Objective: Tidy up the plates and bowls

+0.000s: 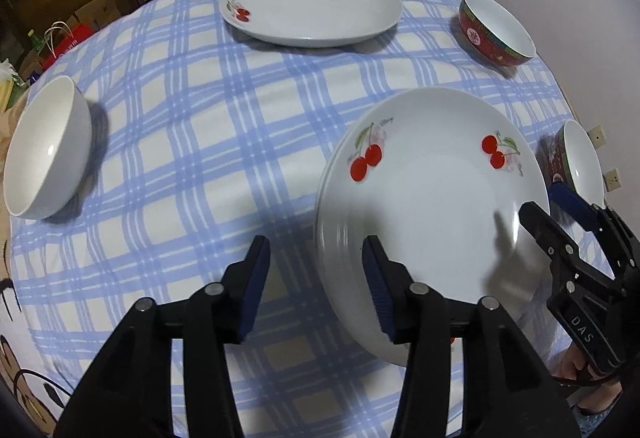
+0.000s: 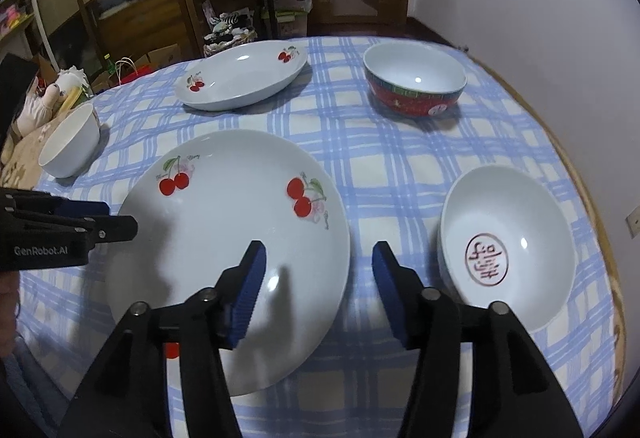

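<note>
- Two or more cherry plates already sit stacked at the near side of the table: the near plate (image 2: 228, 250) shows several rims along its left edge in the left wrist view, so I judge at least one plate is nested under it.
- One more cherry plate, the far plate (image 2: 244, 76), lies alone at the back, well apart from the stack; it is probably the next thing to bring over.
- Three bowls stay scattered: the white bowl (image 1: 48, 148) at the left edge, the red bowl (image 2: 414, 86) at the back right, and the marked bowl (image 2: 508, 244) just right of the stack. None is nested in another.
- The left gripper (image 1: 316, 286) hangs open over the stack's left rim, one pad above the plate and one above the cloth, pressing nothing.
- The right gripper (image 2: 318, 292) is likewise open across the stack's right rim, holding nothing.
- The checked tablecloth (image 2: 392, 174) carries everything.
- By my judgement, the work is less than half done.
</note>
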Demonstrator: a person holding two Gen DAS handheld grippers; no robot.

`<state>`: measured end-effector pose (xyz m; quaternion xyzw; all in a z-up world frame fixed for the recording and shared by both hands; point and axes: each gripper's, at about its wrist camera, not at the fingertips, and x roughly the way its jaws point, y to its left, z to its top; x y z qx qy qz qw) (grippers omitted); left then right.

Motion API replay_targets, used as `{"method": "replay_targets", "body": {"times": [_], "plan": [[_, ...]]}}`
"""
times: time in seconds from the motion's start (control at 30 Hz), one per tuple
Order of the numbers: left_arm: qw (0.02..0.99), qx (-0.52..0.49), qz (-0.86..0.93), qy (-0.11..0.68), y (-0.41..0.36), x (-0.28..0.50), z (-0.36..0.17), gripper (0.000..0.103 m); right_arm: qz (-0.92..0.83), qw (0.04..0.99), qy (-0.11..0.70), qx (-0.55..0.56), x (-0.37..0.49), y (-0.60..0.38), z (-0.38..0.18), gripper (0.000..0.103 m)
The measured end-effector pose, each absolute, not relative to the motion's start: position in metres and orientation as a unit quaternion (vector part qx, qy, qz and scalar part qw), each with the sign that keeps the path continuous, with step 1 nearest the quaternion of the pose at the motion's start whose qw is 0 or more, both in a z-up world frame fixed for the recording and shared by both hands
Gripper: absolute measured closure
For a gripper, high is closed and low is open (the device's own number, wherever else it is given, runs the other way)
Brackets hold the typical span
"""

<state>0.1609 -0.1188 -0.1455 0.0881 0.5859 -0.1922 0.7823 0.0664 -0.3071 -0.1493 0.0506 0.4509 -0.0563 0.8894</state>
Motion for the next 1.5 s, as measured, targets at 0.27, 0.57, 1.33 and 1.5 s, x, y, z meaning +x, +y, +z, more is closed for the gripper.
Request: {"method": "replay_targets", "body": {"times": [0.27,0.57,1.33,1.5], "plan": [[0.8,0.079,-0.168,0.571,-0.109,0.166,-0.131,0.017,-0.067,0.904,0.422,0.028,0.062,-0.303,-0.13,0.003],[0.815,0.096,-0.136,0.556,-0.089,0.172,-0.107,0.012,-0.065,0.913,0.402,0.031,0.062,-0.306,-0.116,0.0],[0.839,0.111,-0.102,0.523,-0.083,0.265,-0.04,0.012,-0.001,0.917,0.394,0.06,0.162,-0.313,-0.026,0.0],[0.839,0.075,-0.116,0.527,-0.082,0.295,-0.042,0.012,0.003,0.917,0.395,0.055,0.2,-0.319,-0.022,0.0]]}}
